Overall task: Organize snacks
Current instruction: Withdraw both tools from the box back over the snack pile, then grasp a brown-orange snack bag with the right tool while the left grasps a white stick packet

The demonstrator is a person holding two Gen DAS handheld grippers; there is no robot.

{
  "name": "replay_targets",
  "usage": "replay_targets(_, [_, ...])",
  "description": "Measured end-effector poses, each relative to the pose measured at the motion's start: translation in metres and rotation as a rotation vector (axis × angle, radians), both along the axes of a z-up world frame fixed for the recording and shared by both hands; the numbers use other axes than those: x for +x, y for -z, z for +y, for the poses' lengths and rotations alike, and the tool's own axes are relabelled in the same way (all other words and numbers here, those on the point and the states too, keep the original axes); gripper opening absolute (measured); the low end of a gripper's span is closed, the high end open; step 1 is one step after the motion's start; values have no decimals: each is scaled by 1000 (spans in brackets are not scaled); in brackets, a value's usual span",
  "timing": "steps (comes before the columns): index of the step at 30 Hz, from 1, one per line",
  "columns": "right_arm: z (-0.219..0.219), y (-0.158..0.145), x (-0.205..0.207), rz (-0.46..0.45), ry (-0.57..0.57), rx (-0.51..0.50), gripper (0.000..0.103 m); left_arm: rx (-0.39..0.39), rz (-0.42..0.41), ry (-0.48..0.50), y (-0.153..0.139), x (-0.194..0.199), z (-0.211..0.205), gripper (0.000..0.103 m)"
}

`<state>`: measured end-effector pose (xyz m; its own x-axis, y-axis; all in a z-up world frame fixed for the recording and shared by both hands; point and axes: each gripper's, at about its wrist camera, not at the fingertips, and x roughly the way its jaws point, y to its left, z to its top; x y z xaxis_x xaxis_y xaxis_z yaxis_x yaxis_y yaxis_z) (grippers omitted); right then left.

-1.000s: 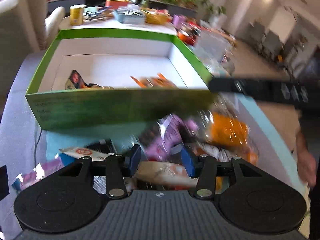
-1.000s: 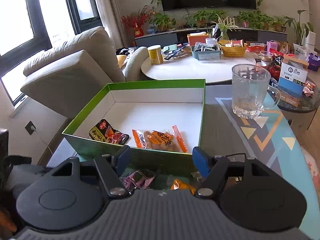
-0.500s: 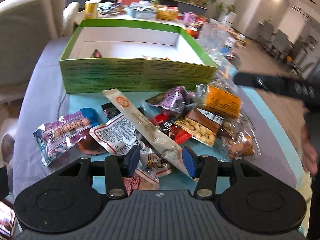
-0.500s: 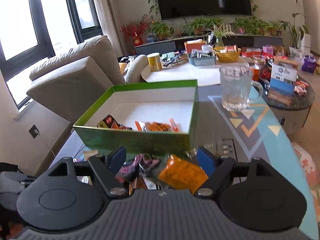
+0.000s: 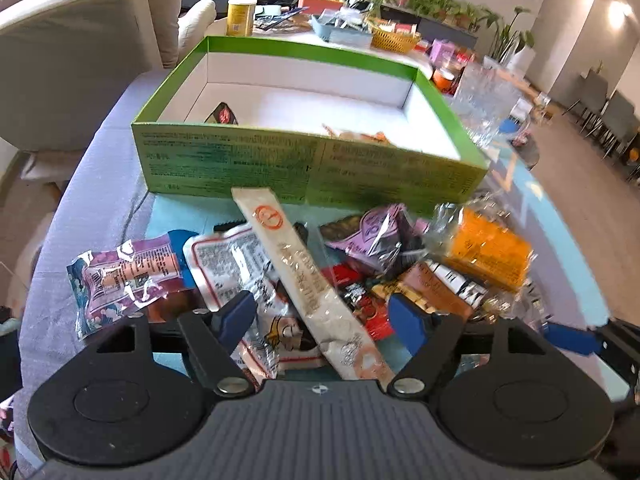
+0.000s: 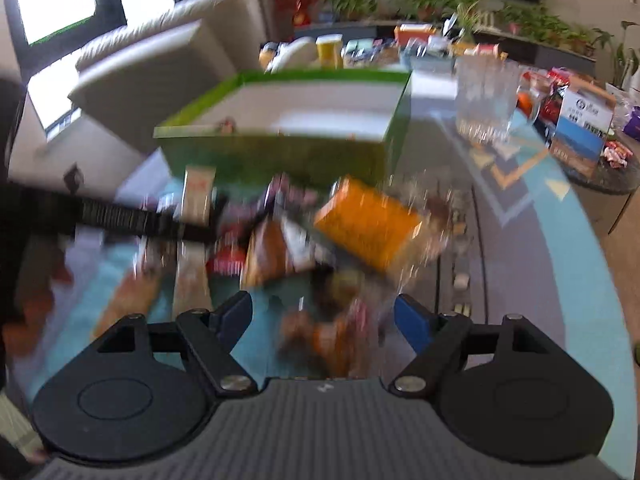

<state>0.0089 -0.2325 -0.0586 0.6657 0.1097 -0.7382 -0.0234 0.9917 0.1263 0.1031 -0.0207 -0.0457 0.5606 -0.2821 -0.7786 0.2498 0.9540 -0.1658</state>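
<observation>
A green box (image 5: 312, 168) with a white inside stands on the table and holds a dark packet (image 5: 222, 114) and an orange packet (image 5: 360, 135). Several snack packets lie in a pile in front of it: a long beige stick pack (image 5: 304, 276), an orange pack (image 5: 486, 250), a purple pack (image 5: 124, 276). My left gripper (image 5: 322, 316) is open and empty over the stick pack's near end. My right gripper (image 6: 323, 318) is open and empty above the pile; its view is blurred. The box (image 6: 288, 148) and orange pack (image 6: 366, 222) show there too.
A glass mug (image 5: 486, 104) stands right of the box. A beige sofa (image 5: 80, 40) is at the left. A round white table (image 5: 320, 36) with a yellow can, baskets and plants lies behind. A blue-white carton (image 6: 582, 128) sits at the right.
Both grippers have drawn back from the box and lowered toward the snack pile. The left jaws have opened wider. The right view has become blurred with motion.
</observation>
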Motion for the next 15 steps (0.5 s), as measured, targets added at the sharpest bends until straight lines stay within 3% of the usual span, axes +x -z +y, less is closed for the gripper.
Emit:
replay_targets(1, [3,4,-2,9,-9,-12,55,20,-14,9,2,-2,-3,70])
replay_targets(2, [6,7,-4,15,-14,-26,55,46,-25,15,3,-5,-6,60])
replay_targets(6, [17,17,-2,27,-1,-72,55,129,-90,24,5,-19,-15,51])
replay_targets(10, [26,21,0,15,53,-106,55,93,-112,3,-3,-25,-6,36])
replay_targets(11, [29,22,0,8,61,-125,55,81,-118,3,-6,-27,-4,17])
replay_targets(12, [29,23,0,-2,66,-141,55,66,-112,15,-8,-27,-2,8])
replay_targets(15, [30,24,-4,-29,68,-169,54,50,-100,23,-8,-31,0,7])
